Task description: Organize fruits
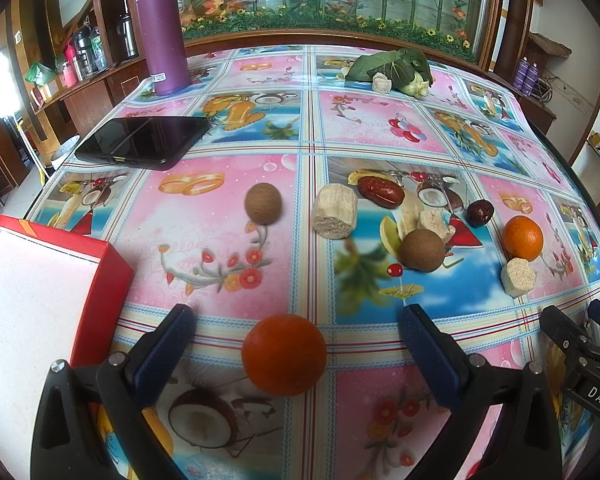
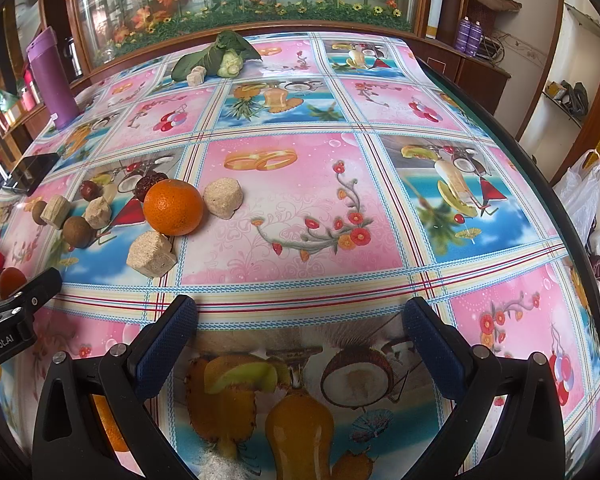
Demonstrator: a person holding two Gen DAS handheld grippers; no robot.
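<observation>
An orange tangerine (image 1: 284, 354) lies on the table between the wide-apart fingers of my open left gripper (image 1: 296, 344); neither pad touches it. A red box (image 1: 32, 304) with a white inside stands at the left. Farther off lie two brown round fruits (image 1: 263, 203) (image 1: 422, 250), two red dates (image 1: 381, 192) (image 1: 480, 212), a second orange (image 1: 523, 238) and pale beige chunks (image 1: 334, 210). In the right wrist view my open right gripper (image 2: 300, 332) hovers over bare tablecloth, with that second orange (image 2: 173, 207) and beige chunks (image 2: 151, 254) ahead to the left.
A black phone (image 1: 144, 142) and a purple flask (image 1: 162, 32) stand at the back left. Leafy greens (image 1: 392, 66) lie at the far edge. The table's right edge (image 2: 560, 208) curves close by, with a white plastic bag (image 2: 580, 196) beyond it.
</observation>
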